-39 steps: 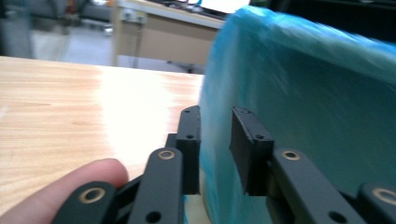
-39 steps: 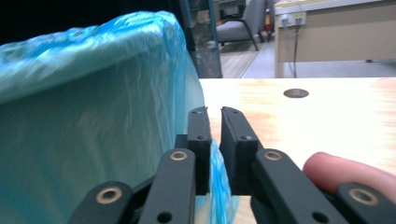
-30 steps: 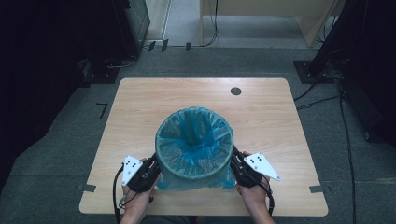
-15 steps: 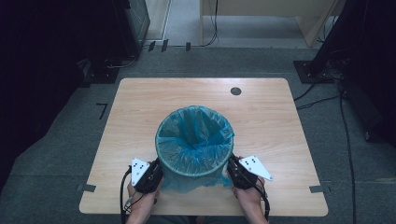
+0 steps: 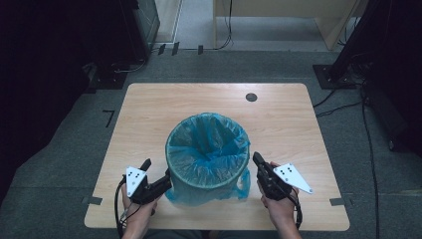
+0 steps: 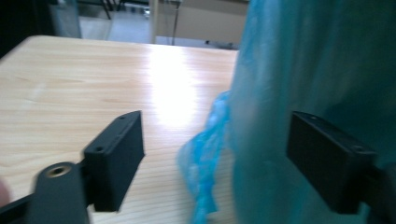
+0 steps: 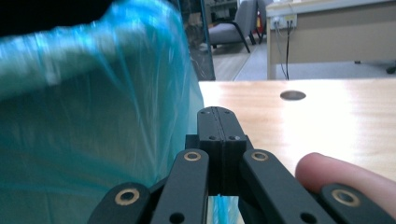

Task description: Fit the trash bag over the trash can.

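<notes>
Both sides differ: your left gripper [image 5: 158, 175] has just been opening beside the bagged bin [image 5: 207, 152], nothing clamped; your right gripper [image 5: 257, 160] is closed empty.

A round bin [image 5: 207, 159] lined with a blue plastic bag [image 5: 209, 149] stands on the near half of the pale wooden worktop [image 5: 149, 109], the bag's loose skirt spilling out at its near right side. The left gripper [image 5: 158, 175] lies at the bin's near left, its jaws having just opened, one against the bag. The right gripper [image 5: 258, 160] sits just right of the bin, apart from it, jaws together.
</notes>
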`<state>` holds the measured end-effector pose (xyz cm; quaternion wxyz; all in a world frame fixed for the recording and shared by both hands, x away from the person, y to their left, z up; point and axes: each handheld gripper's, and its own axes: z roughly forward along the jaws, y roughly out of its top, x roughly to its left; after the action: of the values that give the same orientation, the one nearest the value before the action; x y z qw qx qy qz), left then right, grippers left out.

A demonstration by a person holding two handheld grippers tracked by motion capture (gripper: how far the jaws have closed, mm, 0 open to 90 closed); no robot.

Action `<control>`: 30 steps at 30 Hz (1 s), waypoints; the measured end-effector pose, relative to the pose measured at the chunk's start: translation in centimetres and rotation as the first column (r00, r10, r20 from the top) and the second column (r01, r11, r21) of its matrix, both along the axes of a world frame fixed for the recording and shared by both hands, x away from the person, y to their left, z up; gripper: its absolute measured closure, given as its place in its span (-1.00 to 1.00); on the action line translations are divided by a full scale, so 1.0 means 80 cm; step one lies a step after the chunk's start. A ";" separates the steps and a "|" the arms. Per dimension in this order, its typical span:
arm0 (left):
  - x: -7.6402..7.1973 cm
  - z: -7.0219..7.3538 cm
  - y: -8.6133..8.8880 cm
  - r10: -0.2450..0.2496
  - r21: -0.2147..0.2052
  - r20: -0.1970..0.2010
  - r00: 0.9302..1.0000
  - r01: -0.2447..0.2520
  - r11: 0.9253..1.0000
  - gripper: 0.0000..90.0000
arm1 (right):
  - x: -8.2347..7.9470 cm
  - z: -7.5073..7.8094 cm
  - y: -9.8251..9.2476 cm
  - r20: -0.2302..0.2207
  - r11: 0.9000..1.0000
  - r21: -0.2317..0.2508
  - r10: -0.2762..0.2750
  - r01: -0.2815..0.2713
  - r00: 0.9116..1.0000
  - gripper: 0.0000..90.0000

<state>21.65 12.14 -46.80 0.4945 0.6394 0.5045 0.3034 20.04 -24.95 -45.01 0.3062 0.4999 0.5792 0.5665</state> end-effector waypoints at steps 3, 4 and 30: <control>0.003 -0.005 0.013 0.011 0.020 -0.050 0.999 -0.010 1.000 -0.73 | 0.001 0.011 -0.009 0.019 0.999 -0.003 0.034 -0.034 0.999 1.00; 0.005 -0.007 0.018 0.010 0.020 -0.071 0.997 -0.009 1.000 -0.78 | 0.001 0.014 -0.011 0.025 0.999 -0.006 0.044 -0.044 0.999 1.00; 0.019 -0.064 0.098 0.090 0.236 -0.384 0.919 0.003 0.972 -1.00 | 0.039 0.119 -0.008 0.145 0.822 -0.238 0.557 -0.518 0.818 1.00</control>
<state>23.18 19.99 -51.92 0.2988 0.7288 0.5686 0.2372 23.19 -25.58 -35.51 0.2375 0.2222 0.7123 0.6219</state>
